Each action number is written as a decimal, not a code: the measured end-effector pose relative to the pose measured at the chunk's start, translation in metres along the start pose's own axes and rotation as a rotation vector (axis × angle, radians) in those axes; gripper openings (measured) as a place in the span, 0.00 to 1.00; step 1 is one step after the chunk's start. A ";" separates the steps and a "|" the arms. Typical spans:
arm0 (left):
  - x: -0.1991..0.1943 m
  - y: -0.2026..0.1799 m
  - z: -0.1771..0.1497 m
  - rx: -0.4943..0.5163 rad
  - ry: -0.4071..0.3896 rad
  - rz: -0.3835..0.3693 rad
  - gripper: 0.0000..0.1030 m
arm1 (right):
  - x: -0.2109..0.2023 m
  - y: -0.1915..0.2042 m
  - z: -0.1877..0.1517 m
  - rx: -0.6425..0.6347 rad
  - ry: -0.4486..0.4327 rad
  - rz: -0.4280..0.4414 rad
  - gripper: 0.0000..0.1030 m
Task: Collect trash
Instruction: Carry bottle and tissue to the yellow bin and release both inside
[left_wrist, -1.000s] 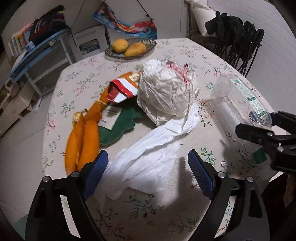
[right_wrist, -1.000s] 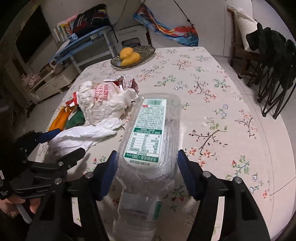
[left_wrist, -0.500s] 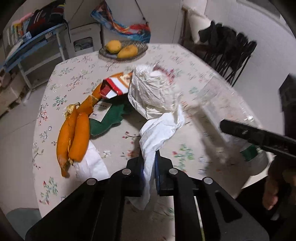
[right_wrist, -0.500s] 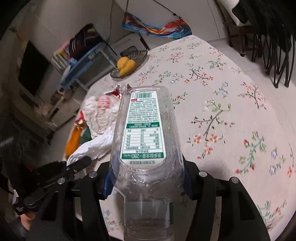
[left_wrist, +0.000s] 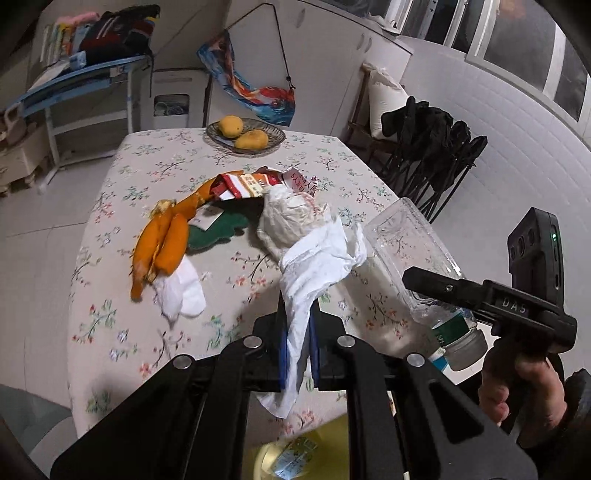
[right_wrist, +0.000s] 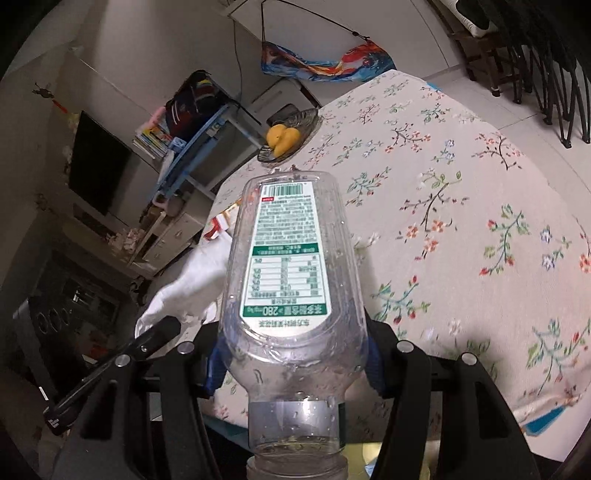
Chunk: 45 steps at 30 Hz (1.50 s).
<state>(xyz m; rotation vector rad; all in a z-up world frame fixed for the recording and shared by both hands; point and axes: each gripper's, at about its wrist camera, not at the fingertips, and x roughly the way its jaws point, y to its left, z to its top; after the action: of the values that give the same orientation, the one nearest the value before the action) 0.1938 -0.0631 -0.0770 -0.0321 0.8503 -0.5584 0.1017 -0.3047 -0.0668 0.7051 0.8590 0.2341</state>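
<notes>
Two grips could fail: the left hand-held gripper (left_wrist: 297, 347), clamped tight on the white bag (left_wrist: 314, 266) trailing mid-frame over the surface (left_wrist: 110, 206), may spill it, while the right hand-held gripper (right_wrist: 293, 363), half-open, pinches the slippery bottle (right_wrist: 288, 280) at lower centre.

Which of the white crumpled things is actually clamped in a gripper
The long white plastic bag, pinched in the left gripper; the small white tissue lies loose beside the orange peels.

Black tongs (left_wrist: 297, 354) – blue pads, silver screws, second tongs (right_wrist: 291, 365) alike
</notes>
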 end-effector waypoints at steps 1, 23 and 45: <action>-0.003 0.001 -0.003 -0.002 -0.002 0.005 0.10 | -0.002 0.000 -0.002 -0.001 0.000 0.006 0.56; -0.054 0.003 -0.049 -0.068 -0.053 0.033 0.10 | 0.007 0.041 -0.129 -0.252 0.319 -0.040 0.56; -0.082 -0.010 -0.083 -0.070 -0.058 0.016 0.10 | 0.041 0.022 -0.175 -0.303 0.524 -0.185 0.64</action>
<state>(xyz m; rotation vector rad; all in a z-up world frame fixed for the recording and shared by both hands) 0.0865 -0.0162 -0.0730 -0.1048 0.8127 -0.5106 -0.0025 -0.1868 -0.1556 0.2751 1.3469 0.3817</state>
